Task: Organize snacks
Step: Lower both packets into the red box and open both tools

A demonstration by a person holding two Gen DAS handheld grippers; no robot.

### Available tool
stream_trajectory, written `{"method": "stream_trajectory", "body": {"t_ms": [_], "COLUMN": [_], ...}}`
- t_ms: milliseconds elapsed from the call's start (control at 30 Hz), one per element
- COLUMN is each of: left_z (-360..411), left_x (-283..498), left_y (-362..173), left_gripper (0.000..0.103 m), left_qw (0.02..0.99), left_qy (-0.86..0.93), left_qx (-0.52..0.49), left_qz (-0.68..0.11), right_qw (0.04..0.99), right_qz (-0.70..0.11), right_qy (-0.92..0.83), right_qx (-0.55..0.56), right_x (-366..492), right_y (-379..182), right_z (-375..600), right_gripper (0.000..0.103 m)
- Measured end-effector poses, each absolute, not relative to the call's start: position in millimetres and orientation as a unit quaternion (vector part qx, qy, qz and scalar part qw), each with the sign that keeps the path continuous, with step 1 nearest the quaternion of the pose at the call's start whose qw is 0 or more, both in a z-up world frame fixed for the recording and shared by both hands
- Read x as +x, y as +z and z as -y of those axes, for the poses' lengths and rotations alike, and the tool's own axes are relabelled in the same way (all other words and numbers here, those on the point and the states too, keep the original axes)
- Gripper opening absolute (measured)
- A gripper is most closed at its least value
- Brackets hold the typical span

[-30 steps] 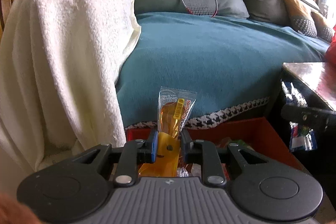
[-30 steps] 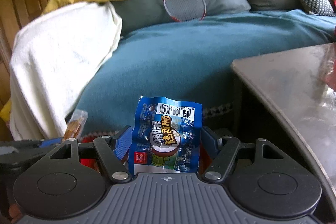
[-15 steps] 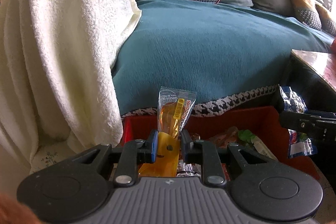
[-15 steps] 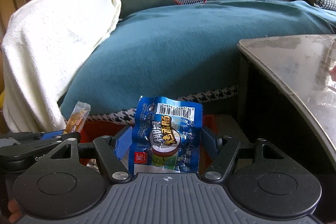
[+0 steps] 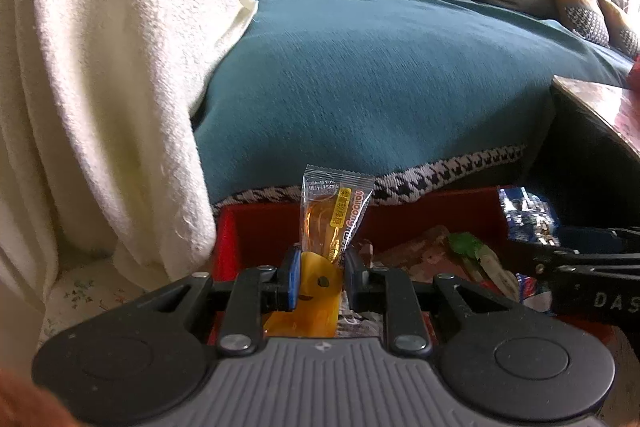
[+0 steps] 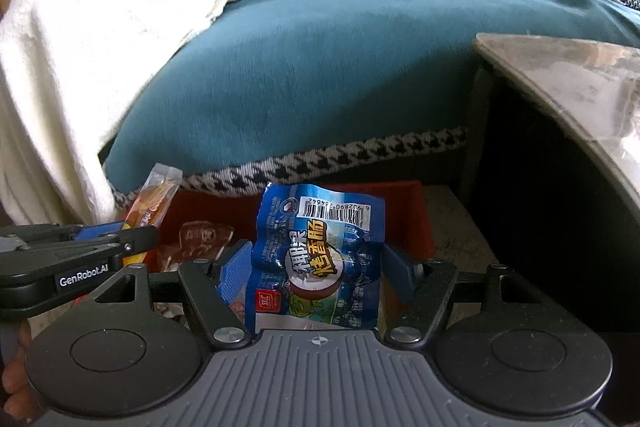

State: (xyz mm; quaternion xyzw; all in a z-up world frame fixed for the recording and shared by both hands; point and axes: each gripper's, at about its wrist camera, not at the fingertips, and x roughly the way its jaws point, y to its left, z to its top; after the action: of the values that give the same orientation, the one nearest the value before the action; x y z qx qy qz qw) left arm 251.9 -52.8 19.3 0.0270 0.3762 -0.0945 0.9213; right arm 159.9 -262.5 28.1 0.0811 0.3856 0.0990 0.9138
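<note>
Left tongs [image 5: 319,277] clamped tight on slim clear-orange jelly sachet [image 5: 333,217]; right tongs [image 6: 316,269] half-wide, gripping crinkly blue foil sausage pack [image 6: 320,255]. Both above red plastic snack bin [image 5: 420,215] — lower w/ tips inside rim, then release one at a time, avoiding packets beneath.

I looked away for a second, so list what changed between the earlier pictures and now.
Both tools have come down toward the red box: it now fills more of both views, with the snacks inside showing. Nothing was taken or let go. The left tool stays shut on the orange packet, and the right tool keeps the blue packet. Sofa, blanket and racket are unchanged.
</note>
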Motion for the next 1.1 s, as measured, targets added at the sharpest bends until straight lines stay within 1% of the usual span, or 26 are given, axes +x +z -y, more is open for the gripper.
{"method": "stream_trajectory", "body": {"t_ms": [333, 633, 667, 800, 833, 867, 933, 1000, 1100], "left_z": [66, 70, 71, 73, 73, 73, 71, 69, 65], "left_x": [248, 250, 250, 248, 247, 247, 245, 243, 237], "left_y": [5, -3, -4, -3, -2, -2, -1, 0, 5], "left_gripper": [0.017, 0.018, 0.020, 0.024, 0.024, 0.028, 0.029, 0.034, 0.037], "left_qw": [0.911, 0.902, 0.901, 0.902, 0.902, 0.900, 0.899, 0.899, 0.899], "left_qy": [-0.109, -0.115, -0.115, -0.112, -0.113, -0.113, -0.114, -0.109, -0.105], "left_qx": [0.047, 0.045, 0.046, 0.056, 0.058, 0.056, 0.053, 0.056, 0.053], "left_qz": [-0.394, -0.414, -0.416, -0.413, -0.414, -0.417, -0.419, -0.420, -0.422], "right_qw": [0.903, 0.892, 0.890, 0.891, 0.892, 0.891, 0.891, 0.890, 0.891], "right_qz": [-0.413, -0.438, -0.441, -0.440, -0.438, -0.439, -0.441, -0.441, -0.439], "right_qy": [0.094, 0.094, 0.093, 0.090, 0.090, 0.092, 0.092, 0.093, 0.097], "right_qx": [0.069, 0.060, 0.061, 0.063, 0.064, 0.065, 0.064, 0.062, 0.062], "right_x": [162, 165, 166, 165, 165, 165, 164, 163, 158], "right_y": [13, 3, 3, 8, 10, 11, 14, 17, 25], "right_z": [259, 255, 256, 259, 259, 260, 259, 258, 257], "right_gripper": [0.076, 0.078, 0.078, 0.086, 0.086, 0.086, 0.087, 0.087, 0.088]}}
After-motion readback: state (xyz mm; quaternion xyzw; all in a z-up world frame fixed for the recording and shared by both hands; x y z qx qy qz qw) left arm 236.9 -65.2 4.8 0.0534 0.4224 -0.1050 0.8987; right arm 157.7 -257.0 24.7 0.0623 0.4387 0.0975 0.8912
